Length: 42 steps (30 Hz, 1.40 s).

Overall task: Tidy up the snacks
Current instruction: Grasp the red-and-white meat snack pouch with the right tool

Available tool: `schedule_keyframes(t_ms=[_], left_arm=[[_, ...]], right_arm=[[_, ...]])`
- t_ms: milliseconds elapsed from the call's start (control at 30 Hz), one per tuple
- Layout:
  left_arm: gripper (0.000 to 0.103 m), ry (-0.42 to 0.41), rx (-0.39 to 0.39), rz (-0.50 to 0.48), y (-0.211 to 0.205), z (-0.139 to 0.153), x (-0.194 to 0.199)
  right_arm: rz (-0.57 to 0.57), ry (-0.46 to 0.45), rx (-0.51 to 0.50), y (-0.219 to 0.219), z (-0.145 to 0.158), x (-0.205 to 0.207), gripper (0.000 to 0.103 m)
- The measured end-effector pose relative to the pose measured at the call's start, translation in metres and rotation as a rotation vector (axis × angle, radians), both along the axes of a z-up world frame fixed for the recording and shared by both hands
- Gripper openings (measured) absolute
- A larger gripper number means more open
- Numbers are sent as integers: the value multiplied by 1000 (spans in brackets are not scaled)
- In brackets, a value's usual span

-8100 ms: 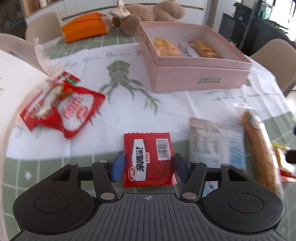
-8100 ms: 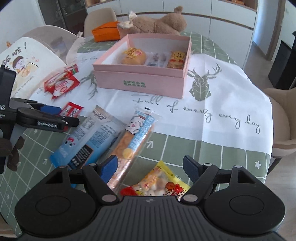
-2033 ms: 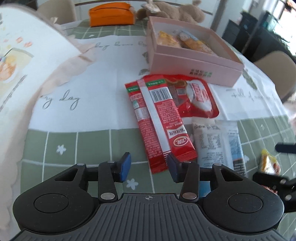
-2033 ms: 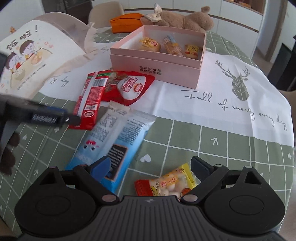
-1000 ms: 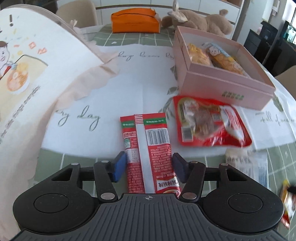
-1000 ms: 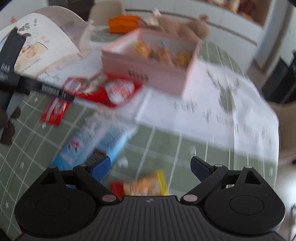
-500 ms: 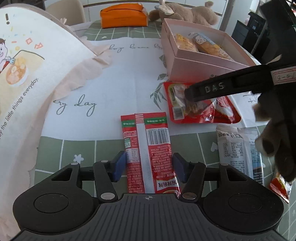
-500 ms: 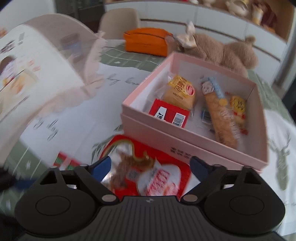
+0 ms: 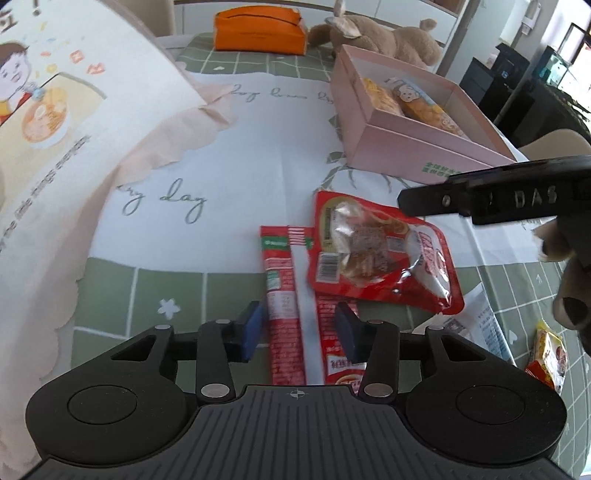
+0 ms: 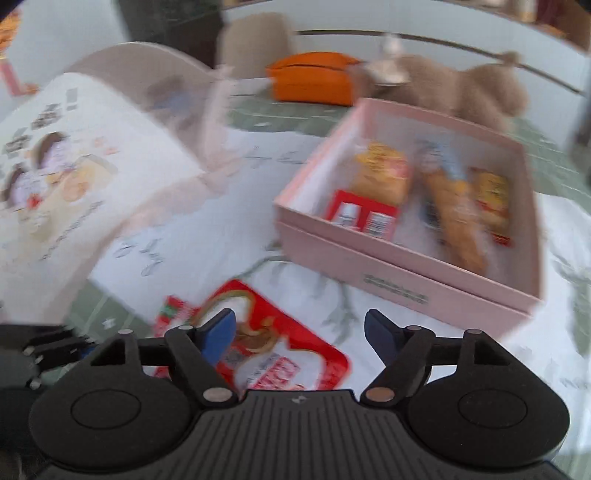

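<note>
A long red snack packet [image 9: 295, 302] lies on the table between the open jaws of my left gripper [image 9: 300, 326]. A red pouch with a clear window [image 9: 380, 254] overlaps its far right end. My right gripper [image 10: 300, 332] is open and empty, hovering over that red pouch [image 10: 280, 354]; its finger shows in the left wrist view [image 9: 491, 194]. The pink box [image 9: 406, 147] holds several snacks; in the blurred right wrist view the box [image 10: 399, 266] sits just beyond the pouch.
A large printed cloth bag [image 9: 55, 122] rises at the left. An orange pouch [image 9: 258, 33] and a plush toy [image 9: 380, 37] sit behind the box. A white-blue packet [image 9: 476, 325] and a yellow snack [image 9: 550, 354] lie at the right.
My right gripper has come down over the red window pouch, and the pouch has shifted onto the long packet. My left gripper stays around the long packet.
</note>
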<state>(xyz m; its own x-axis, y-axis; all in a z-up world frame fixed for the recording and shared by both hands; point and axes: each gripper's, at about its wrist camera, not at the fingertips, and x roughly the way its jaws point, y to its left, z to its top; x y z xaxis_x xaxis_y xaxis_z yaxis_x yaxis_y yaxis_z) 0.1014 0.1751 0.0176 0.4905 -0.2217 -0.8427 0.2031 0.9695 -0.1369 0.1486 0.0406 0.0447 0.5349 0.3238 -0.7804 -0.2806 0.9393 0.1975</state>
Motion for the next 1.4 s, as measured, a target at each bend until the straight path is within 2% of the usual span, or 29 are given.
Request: schedule_keyframes(t_ms=[100, 167, 233, 367, 433, 533, 600, 633, 667, 733, 833, 867, 900, 967, 1067, 1167, 1333, 1400], left_arm=[[48, 4, 3, 13, 6, 1, -2], [48, 9, 1, 15, 8, 1, -4], [48, 8, -3, 14, 10, 1, -4], [48, 13, -9, 9, 11, 1, -4], [48, 23, -13, 15, 13, 1, -2], [47, 22, 40, 44, 19, 4, -3], [47, 31, 54, 59, 23, 4, -3], [47, 37, 51, 62, 25, 4, -3], [47, 39, 54, 66, 25, 4, -4], [45, 33, 73, 62, 21, 5, -5], [44, 25, 64, 38, 13, 6, -5], [44, 20, 57, 35, 11, 7, -5], [43, 16, 47, 33, 9, 7, -4], [44, 4, 49, 26, 1, 6, -4], [43, -36, 78, 7, -16, 6, -6], [44, -69, 60, -3, -30, 9, -8], [45, -88, 31, -34, -48, 11, -6], [45, -66, 72, -80, -61, 7, -6]], right_arm=[[115, -2, -4, 8, -6, 8, 79], [178, 28, -4, 17, -15, 16, 80], [206, 137, 29, 19, -27, 21, 84], [239, 160, 105, 19, -20, 4, 85], [291, 152, 60, 28, -15, -5, 85], [347, 60, -93, 47, -11, -11, 85], [351, 35, -129, 53, -14, -8, 85], [351, 45, -124, 54, -18, -4, 89], [346, 46, -126, 55, -22, -3, 96], [322, 32, -124, 55, -25, -3, 93], [200, 67, -133, 43, -21, -4, 78], [146, 78, -143, 35, -20, -7, 70], [97, 91, -147, 26, -19, -11, 69], [2, 127, -144, 3, -19, -20, 69], [-79, 149, -121, -27, -20, -37, 72], [-135, 158, -113, -46, -22, -50, 79], [-198, 156, -80, -65, -26, -65, 82], [-202, 150, -81, -65, -26, -68, 85]])
